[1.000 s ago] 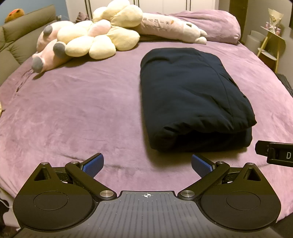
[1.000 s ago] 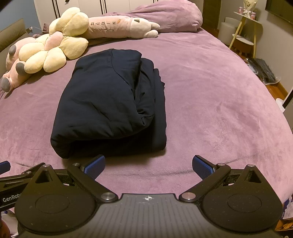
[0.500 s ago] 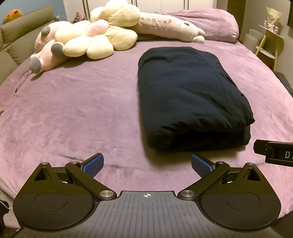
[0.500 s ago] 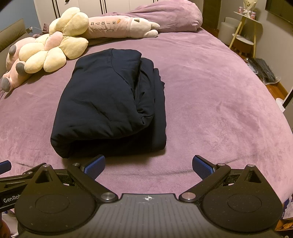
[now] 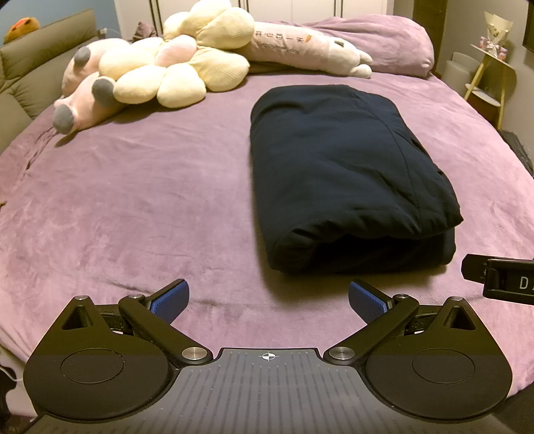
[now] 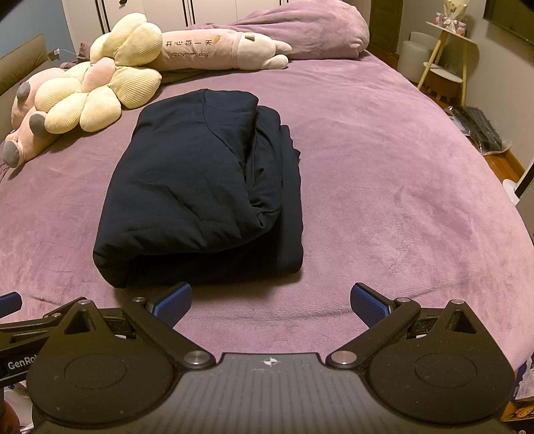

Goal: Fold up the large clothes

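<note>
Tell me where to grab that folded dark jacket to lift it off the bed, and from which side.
Take the jacket at its near rolled edge, coming in low from the front. That edge is thick and faces both open claws; slide one finger under the bottom layer so the loose right-side layers stay together.

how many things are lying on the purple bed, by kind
Folded dark navy garment: 1
Cream flower-shaped cushion: 1
Long pink plush pillow with printed text: 1
Pink plush toy with grey feet: 1
Bunched purple duvet at the far end: 1
Total: 5

The left gripper and right gripper are both open and hold nothing.
</note>
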Demonstrator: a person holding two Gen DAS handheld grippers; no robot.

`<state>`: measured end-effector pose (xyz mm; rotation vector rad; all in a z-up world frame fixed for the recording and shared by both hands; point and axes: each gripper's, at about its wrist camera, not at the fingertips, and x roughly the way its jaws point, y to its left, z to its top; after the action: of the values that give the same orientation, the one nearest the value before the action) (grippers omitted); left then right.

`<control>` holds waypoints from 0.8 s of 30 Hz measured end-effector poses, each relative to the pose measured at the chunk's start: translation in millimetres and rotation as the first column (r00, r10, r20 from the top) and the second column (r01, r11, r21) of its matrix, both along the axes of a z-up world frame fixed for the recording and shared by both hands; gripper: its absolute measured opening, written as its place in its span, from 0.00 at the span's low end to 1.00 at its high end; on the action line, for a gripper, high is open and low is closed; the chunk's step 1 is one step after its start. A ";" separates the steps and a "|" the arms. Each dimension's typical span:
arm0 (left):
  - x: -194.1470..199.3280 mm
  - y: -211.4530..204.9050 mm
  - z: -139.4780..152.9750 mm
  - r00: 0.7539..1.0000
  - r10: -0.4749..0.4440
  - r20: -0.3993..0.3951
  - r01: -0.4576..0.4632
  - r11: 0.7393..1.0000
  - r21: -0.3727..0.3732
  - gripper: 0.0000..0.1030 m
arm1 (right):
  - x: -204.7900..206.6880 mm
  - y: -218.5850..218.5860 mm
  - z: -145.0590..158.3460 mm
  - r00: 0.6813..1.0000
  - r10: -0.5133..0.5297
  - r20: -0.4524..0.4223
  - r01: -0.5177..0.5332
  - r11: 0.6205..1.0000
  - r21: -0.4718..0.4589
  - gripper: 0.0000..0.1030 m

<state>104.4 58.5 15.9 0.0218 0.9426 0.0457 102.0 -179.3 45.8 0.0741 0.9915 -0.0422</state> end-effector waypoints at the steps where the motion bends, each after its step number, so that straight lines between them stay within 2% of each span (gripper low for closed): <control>1: -0.1 -0.1 0.1 1.000 -0.001 0.000 0.001 1.000 0.000 1.00 | -0.1 0.1 0.0 1.000 0.000 0.000 0.000 1.000 -0.001 0.98; 24: 2.8 0.7 0.4 1.000 -0.011 -0.007 0.011 1.000 0.002 1.00 | -0.8 -2.9 2.7 1.000 0.015 -0.004 -0.015 1.000 -0.002 0.98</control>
<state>107.2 59.2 16.4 0.0293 0.9498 0.0370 101.3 -182.2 48.5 0.0651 0.9956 -0.0299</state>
